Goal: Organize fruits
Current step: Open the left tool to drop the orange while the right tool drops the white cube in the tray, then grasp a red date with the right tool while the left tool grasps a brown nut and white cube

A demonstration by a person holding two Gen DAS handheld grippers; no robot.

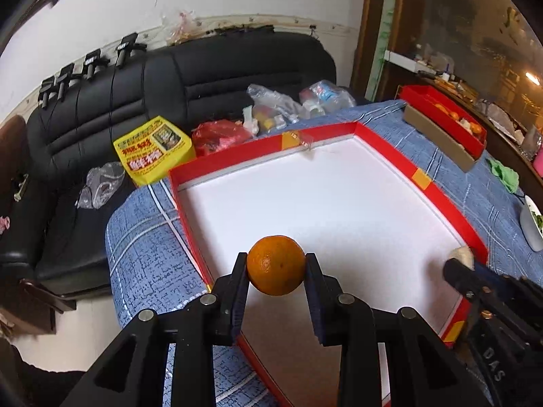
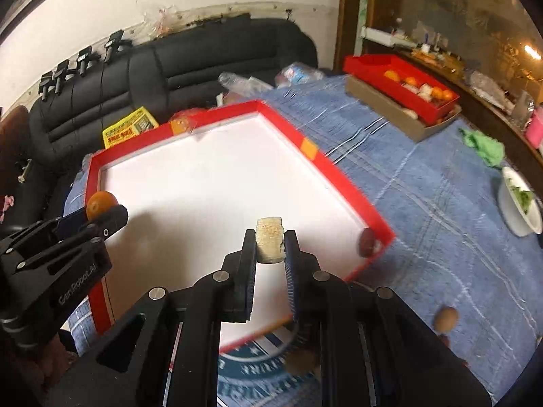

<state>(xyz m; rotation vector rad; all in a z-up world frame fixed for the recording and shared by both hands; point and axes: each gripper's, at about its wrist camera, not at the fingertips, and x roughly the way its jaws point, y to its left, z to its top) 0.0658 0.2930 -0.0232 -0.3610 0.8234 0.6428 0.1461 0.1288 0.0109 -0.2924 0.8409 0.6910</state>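
Fruits mid-transfer into red-rimmed white tray point(image 1: 383, 142) on blue tablecloth point(image 1: 146, 237); tray floor nearly bare. Second red box point(image 2: 373, 64) with more fruit far right. Left gripper point(image 1: 276, 264) fingers clamped on orange point(image 1: 276, 264), held over tray's near edge. Right gripper point(image 2: 269, 240) fingers clamped on pale netted fruit point(image 2: 269, 239) above tray. Next, likely: lower each into tray, release gently so orange doesn't roll.

Both wrist views look steeply down, close over the same red-rimmed white tray point(image 1: 437, 190) point(image 2: 342, 176)
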